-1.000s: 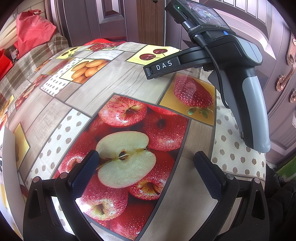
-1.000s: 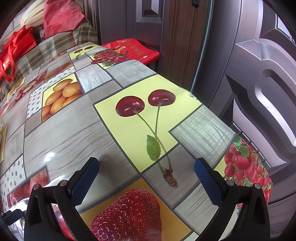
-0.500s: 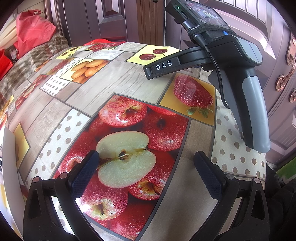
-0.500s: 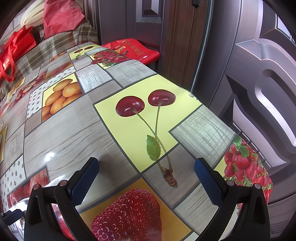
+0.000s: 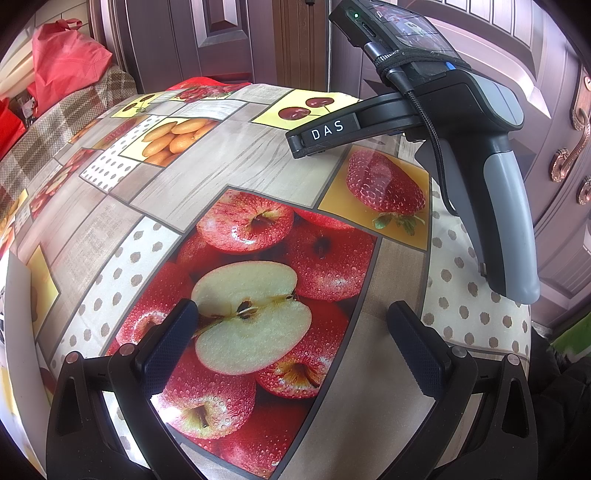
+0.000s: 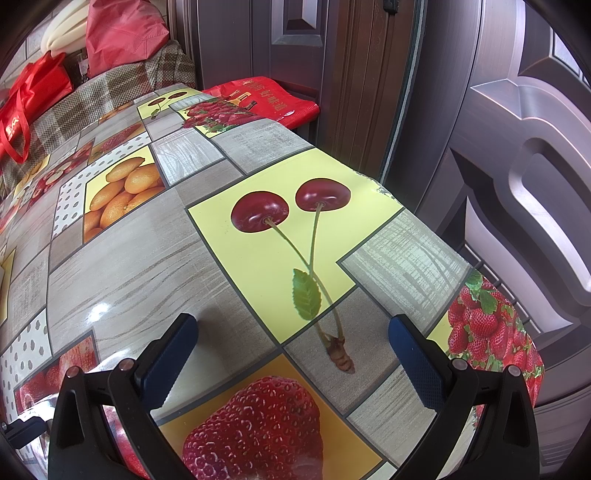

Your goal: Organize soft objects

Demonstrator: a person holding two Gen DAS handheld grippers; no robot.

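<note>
Two tools, the left tool [image 5: 291, 332] and the right tool [image 6: 293, 345], sat spread wide and empty on one desk [image 6: 122, 266]; two red bags [image 6: 29, 96] lay far left.

R gripper [image 6: 291, 339] open, over fruit-print tablecloth [image 6: 122, 280], red bag [image 6: 266, 99] behind

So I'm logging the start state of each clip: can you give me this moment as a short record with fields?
surface: table under a fruit-print tablecloth
left gripper: open, empty, over the printed apples
right gripper: open, empty, over the printed cherry stems
right gripper device: seen from the left wrist view, marked DAS, no hand visible on its handle
soft objects in reach: none on the visible cloth
background: red bags on a checked cover, dark doors
</note>
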